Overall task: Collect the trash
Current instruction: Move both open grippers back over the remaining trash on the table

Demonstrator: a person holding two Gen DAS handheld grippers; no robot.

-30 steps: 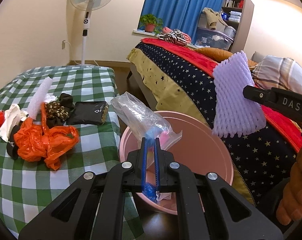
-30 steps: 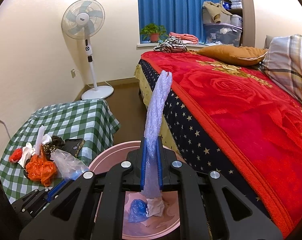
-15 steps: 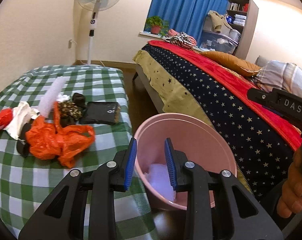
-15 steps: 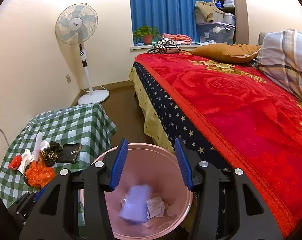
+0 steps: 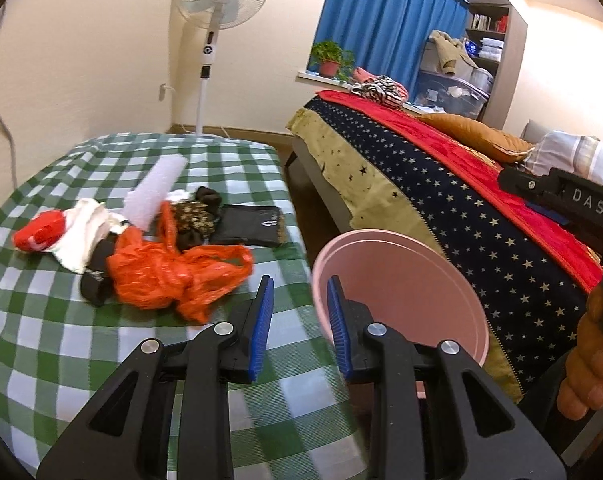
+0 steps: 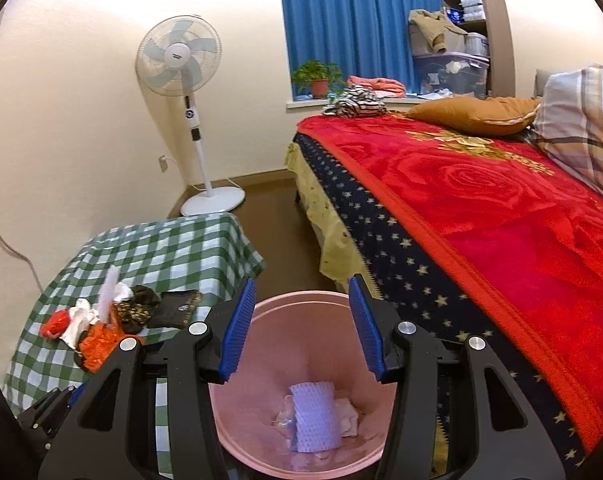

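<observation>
A pink bin (image 6: 301,456) stands on the floor between table and bed; it also shows in the left wrist view (image 5: 405,280). Inside lie a purple foam net (image 6: 315,416), a clear plastic bag and crumpled white paper. My right gripper (image 6: 303,320) is open and empty above the bin. My left gripper (image 5: 299,320) is open and empty over the table edge beside the bin rim. On the green checked table (image 5: 61,340) lie an orange plastic bag (image 5: 169,276), a white foam sleeve (image 5: 155,190), white paper (image 5: 81,236), a red wrapper (image 5: 37,234) and dark wrappers (image 5: 193,218).
A black pouch (image 5: 249,226) lies on the table near the trash. A bed (image 6: 481,208) with a red and starred blanket stands right of the bin. A standing fan (image 6: 181,64) is at the back by the wall. Brown floor runs between table and bed.
Both grippers opened and dropped their loads into the bin: the left the clear plastic bag, the right the purple foam net. The left gripper has swung left toward the table.
</observation>
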